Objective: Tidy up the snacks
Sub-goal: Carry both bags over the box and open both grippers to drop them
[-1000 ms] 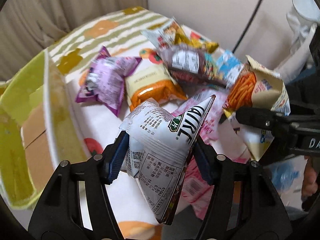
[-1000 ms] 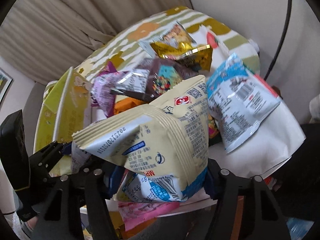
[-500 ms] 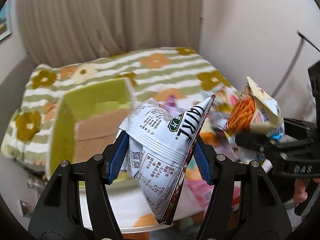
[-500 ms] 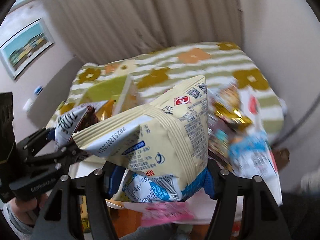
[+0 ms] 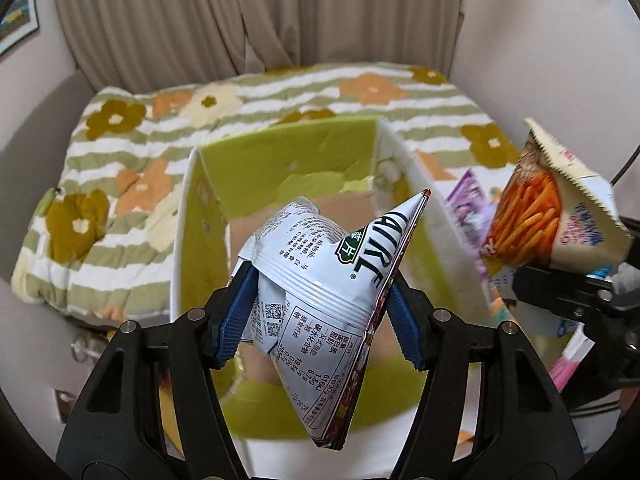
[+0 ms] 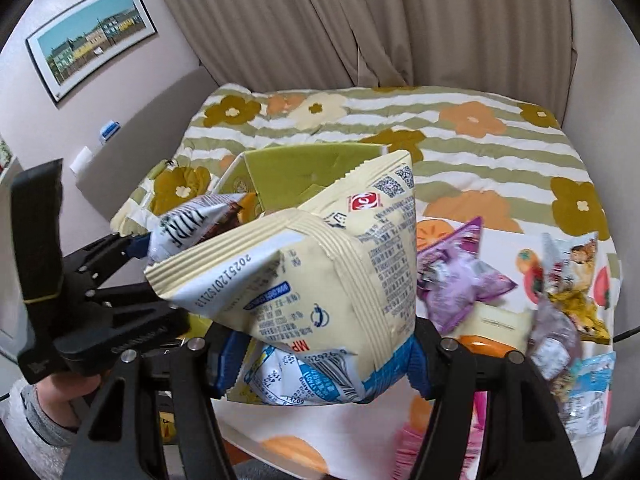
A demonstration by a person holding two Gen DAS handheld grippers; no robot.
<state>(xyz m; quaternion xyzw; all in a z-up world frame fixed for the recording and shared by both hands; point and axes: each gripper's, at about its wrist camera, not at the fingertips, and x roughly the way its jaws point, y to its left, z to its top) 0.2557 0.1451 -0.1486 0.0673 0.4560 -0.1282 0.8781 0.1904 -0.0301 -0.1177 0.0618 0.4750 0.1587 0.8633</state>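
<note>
Two grippers, each clamping one bag: left gripper [image 5: 320, 312] pinches white snack bag [image 5: 320, 276] above one green-lined box [image 5: 280, 168]; right gripper [image 6: 320, 356] pinches cream snack bag [image 6: 320, 272]. Several loose packets, count unclear, including purple packet [image 6: 460, 276], on fruit-print table [image 6: 360, 432]. Flowered quilt [image 6: 480, 120], beige curtains [image 6: 320, 20], one framed picture [image 6: 92, 36].

At the centre of the left wrist view, the crumpled white foil snack bag [image 5: 320, 280] carries upside-down figures "616kJ", "18.9", "6.79" beside a small QR code. At the centre of the right wrist view, the cream-yellow pillow snack bag [image 6: 316, 272] shows an inverted date stamp "20251207".
</note>
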